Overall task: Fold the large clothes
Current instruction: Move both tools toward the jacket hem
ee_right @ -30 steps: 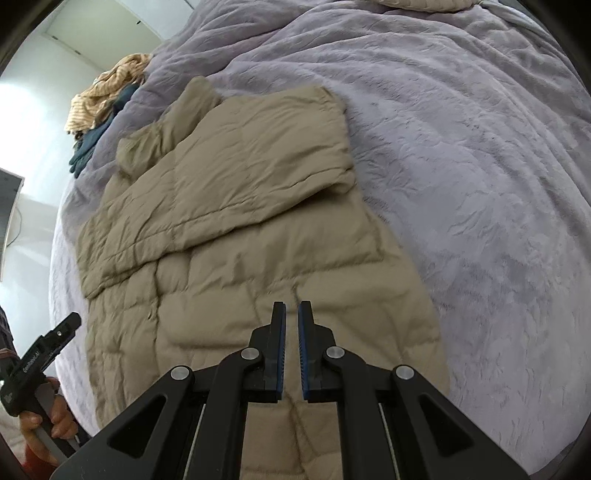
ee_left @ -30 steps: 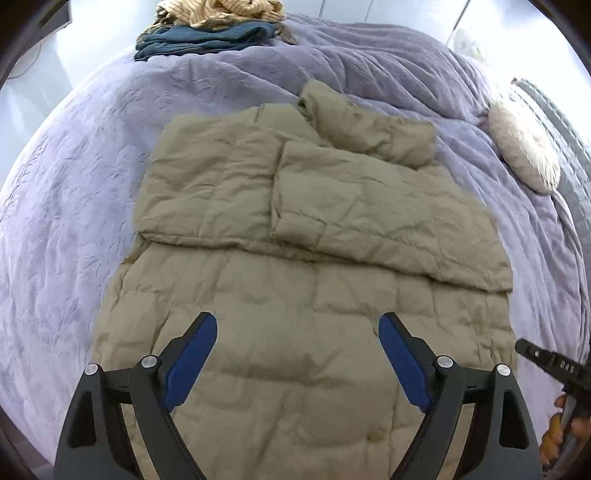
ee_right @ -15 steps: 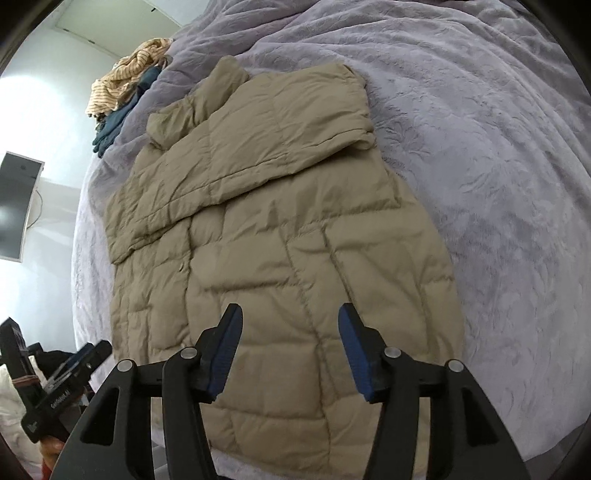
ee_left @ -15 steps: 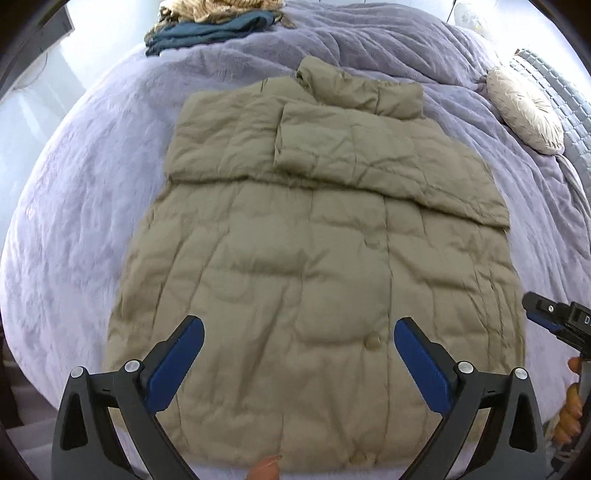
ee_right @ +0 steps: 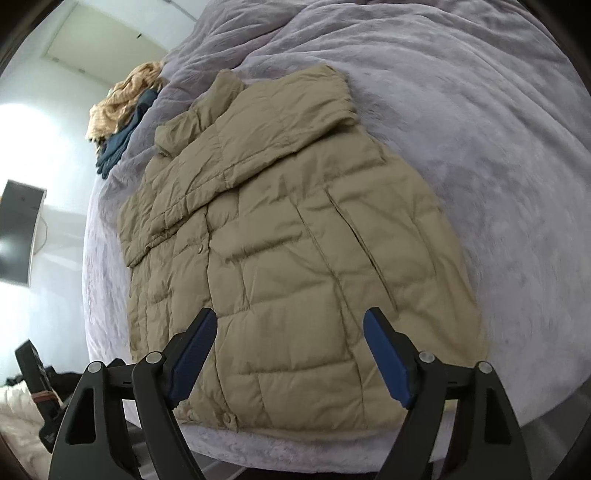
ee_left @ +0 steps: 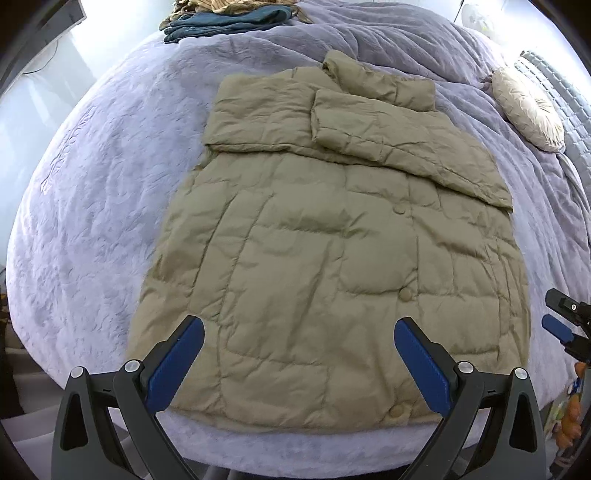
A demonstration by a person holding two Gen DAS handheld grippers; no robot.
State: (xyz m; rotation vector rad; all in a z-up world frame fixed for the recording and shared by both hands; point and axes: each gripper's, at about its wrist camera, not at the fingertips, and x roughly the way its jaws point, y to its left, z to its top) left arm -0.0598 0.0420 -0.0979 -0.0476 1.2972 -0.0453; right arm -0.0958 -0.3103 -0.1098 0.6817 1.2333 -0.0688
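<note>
Lavender plush bedding covers a wide bed [ee_left: 110, 177], and a tan quilted puffer jacket [ee_left: 325, 258] lies flat across its middle, sleeves folded over the chest and hem at the near edge. Above the hem, the left gripper [ee_left: 299, 365] hangs with its blue pads spread wide and nothing between them, while the right gripper [ee_right: 290, 354] is opening its jaws, also empty. Folded clothes [ee_left: 229, 18] sit at the far edge; a round cream cushion [ee_left: 528, 107] lies far right.
</note>
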